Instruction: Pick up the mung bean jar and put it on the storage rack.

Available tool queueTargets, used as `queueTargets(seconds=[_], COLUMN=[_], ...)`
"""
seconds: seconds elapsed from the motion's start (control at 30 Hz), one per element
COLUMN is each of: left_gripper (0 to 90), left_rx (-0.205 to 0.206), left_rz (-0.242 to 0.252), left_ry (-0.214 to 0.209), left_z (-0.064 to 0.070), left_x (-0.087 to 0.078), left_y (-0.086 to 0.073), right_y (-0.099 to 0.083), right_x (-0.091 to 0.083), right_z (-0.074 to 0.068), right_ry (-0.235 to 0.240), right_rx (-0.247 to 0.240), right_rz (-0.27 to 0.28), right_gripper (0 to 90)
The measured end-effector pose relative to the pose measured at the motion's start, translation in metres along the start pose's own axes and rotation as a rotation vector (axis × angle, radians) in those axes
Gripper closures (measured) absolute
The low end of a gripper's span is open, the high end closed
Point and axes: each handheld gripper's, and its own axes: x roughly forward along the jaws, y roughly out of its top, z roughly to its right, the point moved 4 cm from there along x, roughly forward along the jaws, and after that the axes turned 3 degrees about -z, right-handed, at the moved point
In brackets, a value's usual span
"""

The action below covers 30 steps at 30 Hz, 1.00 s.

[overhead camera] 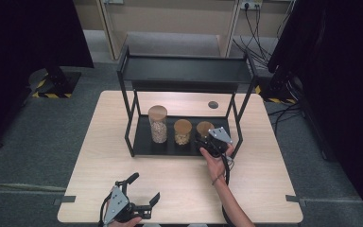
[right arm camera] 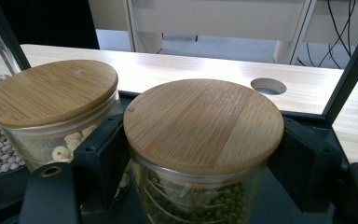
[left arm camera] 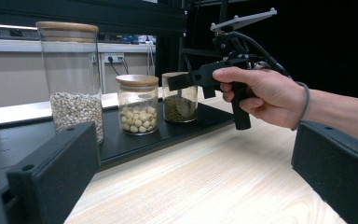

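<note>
Three glass jars with wooden lids stand on the lower tray (overhead camera: 144,143) of a black rack. The tall jar (overhead camera: 158,124) (left arm camera: 72,79) holds pale grains. The middle jar (overhead camera: 182,132) (left arm camera: 137,105) (right arm camera: 51,93) holds white beans. The small jar (overhead camera: 204,128) (left arm camera: 179,105) (right arm camera: 203,121) holds green beans. My right gripper (overhead camera: 208,142) (left arm camera: 186,80) (right arm camera: 200,154) has one jaw on each side of the small jar, pressed to the glass under its lid. The jar still rests on the tray. My left gripper (overhead camera: 144,189) (left arm camera: 191,158) is open and holds nothing, low over the table's front edge.
The rack's top shelf (overhead camera: 184,70) overhangs the jars, and its black posts stand at the tray's corners. A round cable hole (overhead camera: 212,104) (right arm camera: 268,86) sits in the wooden table behind the rack. Bare tabletop (overhead camera: 104,156) lies left of and in front of the rack.
</note>
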Motion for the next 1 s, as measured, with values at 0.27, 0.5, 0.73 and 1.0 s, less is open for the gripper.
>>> queueTargets(seconds=[0.27,0.5,0.73,1.0], left_gripper=[0.5,0.6,0.6,0.6], left_rx=[0.001,0.001,0.006,0.005], left_rz=[0.002,0.004,0.003,0.002], left_ry=[0.0,0.002,0.0,0.0], left_z=[0.0,0.0,0.0,0.0], left_x=[0.0,-0.001,-0.001,0.0], left_y=[0.0,0.0,0.001,0.0], right_y=[-0.004,-0.003,0.004,0.003], right_x=[0.001,-0.003,-0.016,-0.027], right_z=[-0.002,-0.001,-0.002,0.001], right_ry=[-0.006,-0.003,-0.009,0.005], right_rx=[-0.008,0.026,0.048,0.063], right_rz=[0.006,0.013,0.026,0.028], right_gripper=[25.2,19.3,9.0,4.0])
